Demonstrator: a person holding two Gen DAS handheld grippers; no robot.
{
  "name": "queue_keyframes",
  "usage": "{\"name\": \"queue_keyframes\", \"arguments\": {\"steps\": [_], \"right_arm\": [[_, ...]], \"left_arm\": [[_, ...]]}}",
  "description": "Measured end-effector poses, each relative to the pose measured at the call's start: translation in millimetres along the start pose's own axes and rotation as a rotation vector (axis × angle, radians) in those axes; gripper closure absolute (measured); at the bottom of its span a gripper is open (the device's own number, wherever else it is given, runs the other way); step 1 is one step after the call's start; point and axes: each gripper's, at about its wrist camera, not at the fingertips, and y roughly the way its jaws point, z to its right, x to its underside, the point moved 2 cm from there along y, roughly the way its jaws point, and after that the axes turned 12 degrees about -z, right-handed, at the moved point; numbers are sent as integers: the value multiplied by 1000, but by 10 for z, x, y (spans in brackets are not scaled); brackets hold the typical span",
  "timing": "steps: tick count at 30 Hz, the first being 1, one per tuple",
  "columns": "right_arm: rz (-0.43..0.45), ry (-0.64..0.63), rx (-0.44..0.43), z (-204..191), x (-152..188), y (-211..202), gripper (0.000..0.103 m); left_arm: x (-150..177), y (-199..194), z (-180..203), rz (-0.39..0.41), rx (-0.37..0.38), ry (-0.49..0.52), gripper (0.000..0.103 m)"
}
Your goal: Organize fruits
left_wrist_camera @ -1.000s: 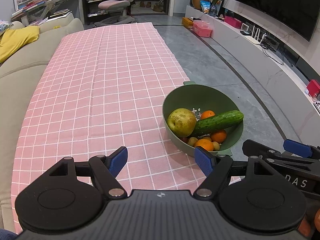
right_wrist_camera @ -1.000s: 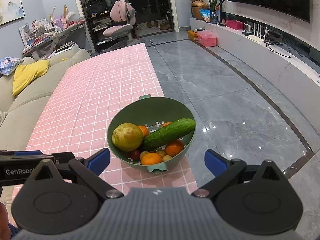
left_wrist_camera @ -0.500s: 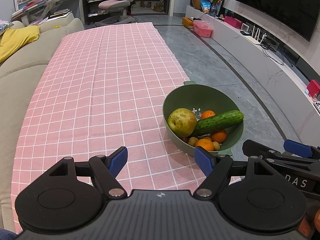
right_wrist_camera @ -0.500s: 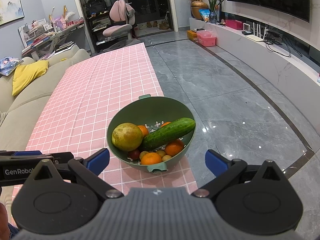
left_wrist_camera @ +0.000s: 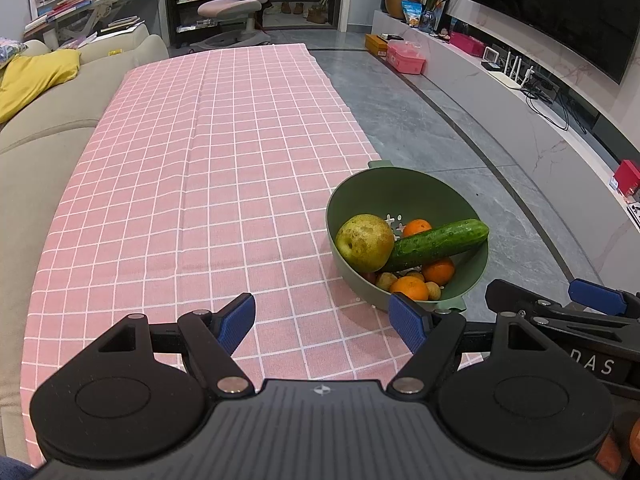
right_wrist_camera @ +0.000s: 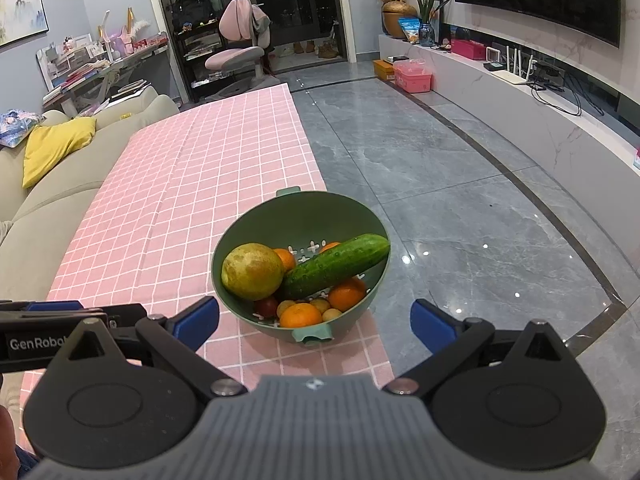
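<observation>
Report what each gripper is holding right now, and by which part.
Nothing is held. The left gripper and right gripper are both open, short of the green plastic colander bowl of fruit.

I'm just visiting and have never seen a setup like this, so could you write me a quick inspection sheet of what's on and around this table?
Surface: pink checked tablecloth, mostly bare.
Job's things: green bowl at the cloth's right edge, holding a pear, a cucumber lying across the pile, several oranges and smaller fruits.
Clutter: nothing seen on the cloth besides the bowl.
Grippers: left gripper open, over the cloth, empty; right gripper open, facing the bowl, empty.
Cables: wires on the TV ledge, far from the table.
Surroundings: sofa with yellow cushion, grey floor, pink chair.
</observation>
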Motion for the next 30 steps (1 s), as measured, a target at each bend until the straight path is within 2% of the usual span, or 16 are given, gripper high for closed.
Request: {"name": "queue_keyframes", "arguments": {"steps": [25, 30], "right_arm": [[-1, 2, 4, 25, -2, -1, 5], [4, 14, 6, 45, 11, -19, 5]], "left_arm": [[12, 0, -2, -1, 10, -10, 14], [33, -7, 0, 26, 31, -6, 15]]}}
